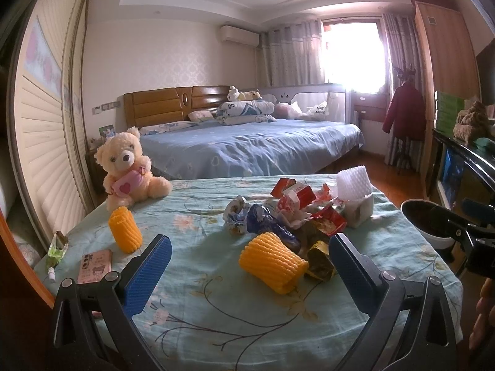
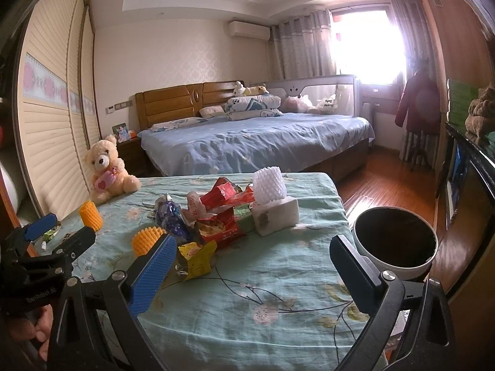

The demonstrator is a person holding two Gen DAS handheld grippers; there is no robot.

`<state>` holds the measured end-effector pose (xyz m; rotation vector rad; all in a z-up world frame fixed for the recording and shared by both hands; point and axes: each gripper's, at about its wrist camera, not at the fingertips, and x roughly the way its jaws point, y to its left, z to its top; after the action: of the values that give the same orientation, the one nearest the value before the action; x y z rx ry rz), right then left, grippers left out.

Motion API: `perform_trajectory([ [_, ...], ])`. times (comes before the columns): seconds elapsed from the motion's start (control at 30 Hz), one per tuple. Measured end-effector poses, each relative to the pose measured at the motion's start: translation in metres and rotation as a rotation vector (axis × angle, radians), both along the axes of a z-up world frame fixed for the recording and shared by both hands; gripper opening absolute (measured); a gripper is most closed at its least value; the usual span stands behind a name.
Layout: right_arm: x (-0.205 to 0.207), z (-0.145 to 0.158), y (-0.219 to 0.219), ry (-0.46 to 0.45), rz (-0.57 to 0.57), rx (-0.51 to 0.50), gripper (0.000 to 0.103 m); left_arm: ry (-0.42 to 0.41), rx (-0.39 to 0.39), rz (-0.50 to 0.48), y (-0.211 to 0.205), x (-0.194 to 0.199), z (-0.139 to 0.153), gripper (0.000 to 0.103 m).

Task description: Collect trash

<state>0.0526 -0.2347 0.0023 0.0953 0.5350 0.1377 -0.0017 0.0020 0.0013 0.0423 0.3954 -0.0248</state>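
Note:
Trash lies on a table under a teal flowered cloth (image 1: 247,318). A heap of crumpled wrappers (image 1: 297,213) sits mid-table, with a gold wrapper (image 1: 320,259) at its near edge. One orange foam net (image 1: 273,262) lies on its side just ahead of my left gripper (image 1: 250,241), which is open and holds nothing. A second orange net (image 1: 125,230) stands upright at the left. A white foam net (image 2: 269,187) rests on a white block (image 2: 275,213). My right gripper (image 2: 252,242) is open and empty over the cloth, left of the white bin (image 2: 399,270).
A teddy bear (image 1: 126,170) sits at the table's far left corner. A pink phone (image 1: 94,266) and a green packet (image 1: 57,247) lie near the left edge. Beyond the table is a bed (image 2: 256,142); wood floor (image 2: 380,182) and cabinets lie to the right.

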Motion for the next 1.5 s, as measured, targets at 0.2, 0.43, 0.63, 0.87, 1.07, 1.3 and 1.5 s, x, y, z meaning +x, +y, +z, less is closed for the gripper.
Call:
perform_trajectory([
  [0.2, 0.0, -0.001, 0.001, 0.002, 0.001, 0.0, 0.1, 0.002, 0.0, -0.003, 0.0, 0.001, -0.001, 0.102],
  [0.43, 0.0, -0.001, 0.001, 0.003, 0.002, 0.0, 0.1, 0.001, 0.001, -0.001, -0.001, 0.001, -0.002, 0.102],
  [0.63, 0.001, -0.002, 0.001, 0.004, 0.003, 0.001, 0.1, 0.002, 0.0, -0.002, -0.001, 0.001, -0.002, 0.102],
  [0.87, 0.0, -0.004, 0.005, 0.013, 0.009, 0.007, 0.1, 0.011, 0.002, 0.004, -0.001, 0.004, -0.007, 0.102],
  [1.07, 0.004, -0.006, 0.007, 0.029, 0.023, 0.022, 0.1, 0.036, -0.008, 0.01, 0.003, 0.012, -0.012, 0.102],
  [1.3, 0.012, -0.013, 0.01, 0.078, 0.06, 0.061, 0.1, 0.08, -0.023, 0.024, 0.011, 0.024, -0.017, 0.102],
  [1.5, 0.026, -0.026, 0.018, 0.142, 0.113, 0.102, 0.099, 0.155, -0.059, 0.029, 0.02, 0.045, -0.027, 0.099],
])
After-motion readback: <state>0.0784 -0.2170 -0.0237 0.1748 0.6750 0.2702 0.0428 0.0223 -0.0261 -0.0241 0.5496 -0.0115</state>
